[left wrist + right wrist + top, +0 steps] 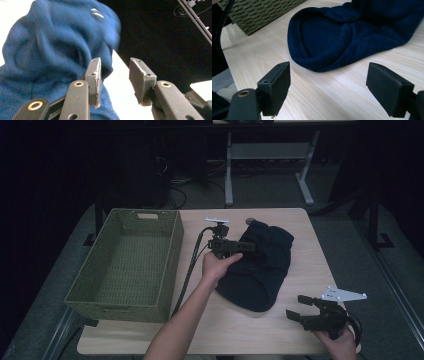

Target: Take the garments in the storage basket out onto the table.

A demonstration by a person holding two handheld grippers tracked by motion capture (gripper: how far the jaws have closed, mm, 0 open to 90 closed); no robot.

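A dark blue knitted garment (pixel 265 265) lies crumpled on the light wooden table (pixel 312 255), right of centre. My left gripper (pixel 248 247) lies over the garment's upper left part, pointing right. In the left gripper view its jaws (pixel 115 67) stand apart with bare table showing between them, and the blue knit (pixel 50 50) lies just beside the left pad. My right gripper (pixel 296 306) rests near the table's front right corner, open wide. In the right gripper view its jaws (pixel 328 70) face the garment's rounded hem (pixel 342 32) with nothing between them.
A green woven basket (pixel 172 265) stands at the table's left side, and its corner (pixel 262 12) appears in the right gripper view. The left gripper's cable (pixel 190 265) runs between the basket and the garment. Desk legs and wires stand on the floor beyond the far edge.
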